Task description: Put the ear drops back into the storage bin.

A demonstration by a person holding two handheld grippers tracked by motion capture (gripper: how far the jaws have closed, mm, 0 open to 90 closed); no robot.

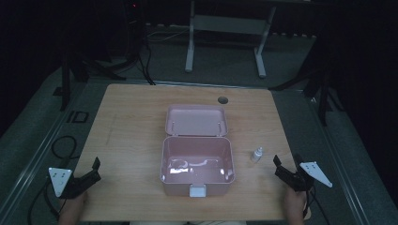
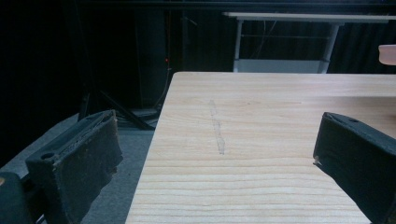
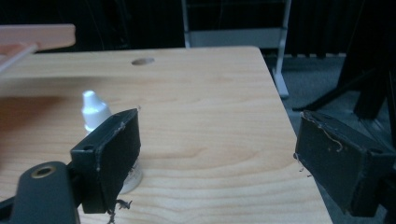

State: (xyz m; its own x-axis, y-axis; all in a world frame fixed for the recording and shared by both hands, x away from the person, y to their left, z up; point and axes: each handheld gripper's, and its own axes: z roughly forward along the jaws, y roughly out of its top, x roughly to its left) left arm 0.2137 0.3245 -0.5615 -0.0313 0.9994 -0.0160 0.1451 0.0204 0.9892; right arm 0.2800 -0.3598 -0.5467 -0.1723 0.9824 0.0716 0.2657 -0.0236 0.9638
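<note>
A pink plastic box (image 1: 197, 164) sits open in the middle of the wooden table (image 1: 131, 126), its lid (image 1: 197, 120) folded back behind it. A small white dropper bottle (image 1: 256, 154) stands upright just right of the box. In the right gripper view the bottle (image 3: 95, 109) stands partly behind the left jaw. My right gripper (image 1: 280, 168) rests at the table's front right, open, with nothing between its jaws (image 3: 217, 158). My left gripper (image 1: 95, 169) is at the front left edge, open and empty (image 2: 215, 154).
A round cable hole (image 1: 222, 100) lies near the table's far edge. A white-legged stand (image 1: 225, 28) is on the floor beyond. Black cables (image 1: 63, 145) and tripod legs lie left of the table, more dark stands at the right.
</note>
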